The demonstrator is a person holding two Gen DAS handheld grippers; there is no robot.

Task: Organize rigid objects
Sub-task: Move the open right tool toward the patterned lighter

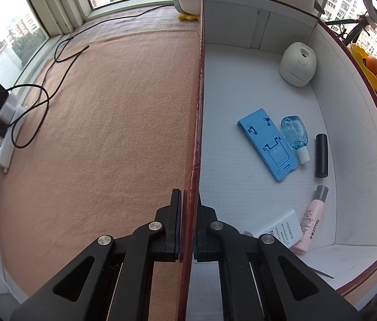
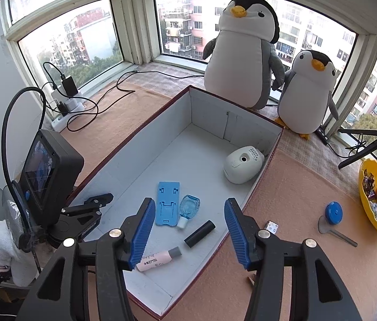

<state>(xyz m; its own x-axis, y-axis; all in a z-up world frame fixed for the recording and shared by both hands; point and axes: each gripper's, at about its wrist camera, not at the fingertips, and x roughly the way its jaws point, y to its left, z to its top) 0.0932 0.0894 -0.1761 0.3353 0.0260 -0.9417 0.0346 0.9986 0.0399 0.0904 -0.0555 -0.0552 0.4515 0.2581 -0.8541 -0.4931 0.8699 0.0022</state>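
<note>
A white-lined cardboard box [image 2: 140, 123] with a dark red rim sits on the peach mat. My left gripper [image 1: 188, 214] is shut on its left wall [image 1: 197, 107], one finger inside and one outside. Inside lie a white rounded device [image 2: 242, 167], a blue phone stand [image 2: 167, 203], a clear blue bottle [image 2: 188, 208], a black cylinder [image 2: 199, 233], a pink tube [image 2: 159, 260] and a white adapter carton [image 1: 287, 227]. My right gripper [image 2: 189, 203] hangs open above these, with nothing between its pads. A blue round case [image 2: 333, 211] and a small white cube [image 2: 272, 226] lie outside, to the right.
Two plush penguins [image 2: 242, 53] stand behind the box at the window. A yellow bowl [image 2: 367, 208] with oranges sits far right, near a grey suction hook [image 2: 333, 231] and a tripod leg [image 2: 362, 152]. A power strip [image 2: 65, 112] with looping cables lies at the left.
</note>
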